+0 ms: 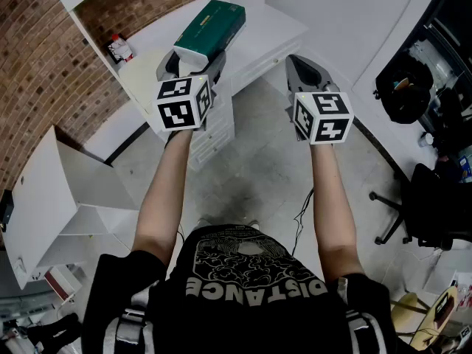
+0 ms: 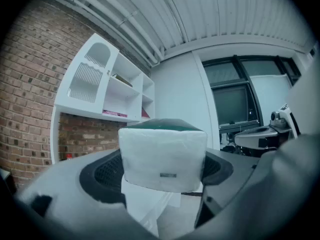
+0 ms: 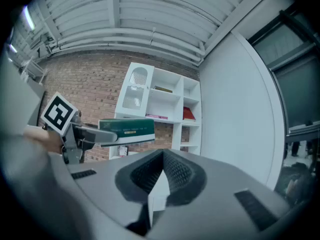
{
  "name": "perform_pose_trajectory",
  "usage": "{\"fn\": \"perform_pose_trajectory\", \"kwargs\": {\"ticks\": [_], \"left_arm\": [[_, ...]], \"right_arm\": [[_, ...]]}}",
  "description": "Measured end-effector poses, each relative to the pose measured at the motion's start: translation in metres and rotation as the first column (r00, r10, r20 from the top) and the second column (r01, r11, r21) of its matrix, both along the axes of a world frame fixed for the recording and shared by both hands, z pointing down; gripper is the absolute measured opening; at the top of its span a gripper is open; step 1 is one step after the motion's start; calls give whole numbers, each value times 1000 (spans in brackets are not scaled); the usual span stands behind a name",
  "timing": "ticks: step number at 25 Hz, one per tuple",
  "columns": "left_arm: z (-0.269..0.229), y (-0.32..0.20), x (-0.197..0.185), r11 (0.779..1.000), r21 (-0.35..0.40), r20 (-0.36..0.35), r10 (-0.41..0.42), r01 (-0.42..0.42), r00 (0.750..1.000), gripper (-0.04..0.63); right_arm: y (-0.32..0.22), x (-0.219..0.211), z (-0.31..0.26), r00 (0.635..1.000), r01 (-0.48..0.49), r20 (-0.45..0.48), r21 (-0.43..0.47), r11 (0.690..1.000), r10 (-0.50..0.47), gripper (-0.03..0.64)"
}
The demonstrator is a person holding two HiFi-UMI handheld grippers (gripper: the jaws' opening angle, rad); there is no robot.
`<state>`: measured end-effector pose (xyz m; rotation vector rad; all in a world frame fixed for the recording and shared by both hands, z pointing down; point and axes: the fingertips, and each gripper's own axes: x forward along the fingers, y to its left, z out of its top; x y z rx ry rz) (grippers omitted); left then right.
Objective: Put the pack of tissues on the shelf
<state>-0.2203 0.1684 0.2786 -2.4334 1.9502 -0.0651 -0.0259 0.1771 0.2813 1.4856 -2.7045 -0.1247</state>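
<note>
- A brick wall [image 1: 44,72] and a white shelf [image 3: 165,104] stand ahead of us.
- The pack of tissues [image 1: 210,26] sits level, clamped between our left gripper's [image 1: 193,61] fingers, ready for shelving.
- Our right gripper [image 1: 299,63], fingers pressed together and empty, hangs spare beside it.

Your head camera looks steeply down past your arms [image 1: 166,198] at the left gripper [image 1: 193,63], the right gripper [image 1: 301,65] and the floor [image 1: 258,168]. Your left gripper view sits close behind the pack [image 2: 163,156], facing the shelf [image 2: 107,91]. Your right gripper view faces that same shelf and takes in the left gripper with the pack side-on
</note>
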Motion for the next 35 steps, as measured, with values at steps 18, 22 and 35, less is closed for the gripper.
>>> {"fn": "perform_pose_trajectory", "kwargs": {"ticks": [18,22,35], "left_arm": [[13,-53,49,1000,-12,-8,15,-15,1000,436],[16,-89,52,1000,-12,-14,25,-25,1000,436],[17,-259,39,996,-21,-7,83,-83,997,436]], "right_arm": [[-48,44,18,1000,21,14,-24,999,-21,5],[-80,43,22,1000,19,-2,-26,999,-19,5],[-243,22,21,999,-28,-36,-48,998,27,5]]}}
